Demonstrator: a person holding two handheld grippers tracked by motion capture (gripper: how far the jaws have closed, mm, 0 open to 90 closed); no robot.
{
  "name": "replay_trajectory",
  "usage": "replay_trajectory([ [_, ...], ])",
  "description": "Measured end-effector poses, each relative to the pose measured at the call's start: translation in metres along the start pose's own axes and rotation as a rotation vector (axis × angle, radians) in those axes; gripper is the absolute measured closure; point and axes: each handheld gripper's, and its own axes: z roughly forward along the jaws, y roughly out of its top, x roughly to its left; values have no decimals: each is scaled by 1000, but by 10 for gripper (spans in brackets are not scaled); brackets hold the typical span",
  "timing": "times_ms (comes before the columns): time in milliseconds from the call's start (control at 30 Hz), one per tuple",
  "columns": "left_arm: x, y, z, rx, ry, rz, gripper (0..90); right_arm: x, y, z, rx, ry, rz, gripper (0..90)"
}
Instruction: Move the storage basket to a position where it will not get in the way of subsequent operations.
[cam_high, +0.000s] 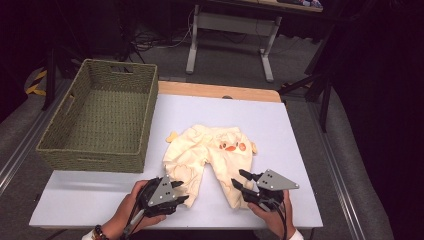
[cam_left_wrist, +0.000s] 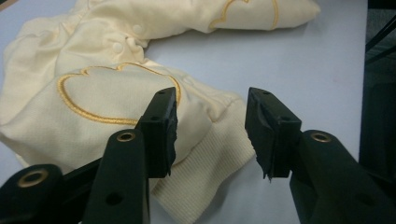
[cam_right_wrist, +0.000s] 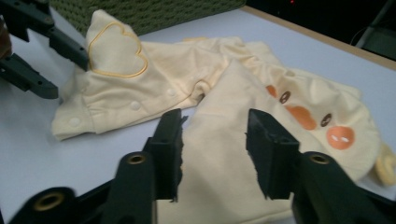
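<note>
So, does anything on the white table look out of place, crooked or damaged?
Nothing looks damaged or spilled. The pale yellow baby trousers with the orange duck face lie crumpled rather than flat: the leg by the left gripper is bunched and partly folded. The green woven basket sticks out past the white table at the left edge.

Basket (cam_high: 100, 117) left of baby trousers (cam_high: 210, 157)

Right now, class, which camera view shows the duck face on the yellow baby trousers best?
The right gripper view: the duck face is near, with brown eyes, orange beak and cheek distinct. In the high view it is whole but tiny on the trousers. The left gripper view offers a cuff and stitched heart instead.
</note>
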Motion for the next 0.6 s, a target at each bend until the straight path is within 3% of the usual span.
replay_trajectory([
  [133,3,-3,7,21,-9,-16,485,8,0,7,0,40,3,374],
  [267,8,-7,15,44,-22,-45,492,18,0,18,44,70,-16,338],
  [300,8,-8,17,49,-17,-36,499,21,-1,22,61,79,-21,324],
  [367,10,-9,18,62,-22,-38,514,27,-4,30,100,74,-72,327],
  [433,11,-9,18,72,-24,-28,526,29,-9,35,105,69,-118,360],
  [533,13,-10,20,79,-34,-32,535,23,-15,42,139,51,-109,382],
  [600,13,-9,20,88,-27,-19,545,18,-17,44,166,12,-105,411],
])
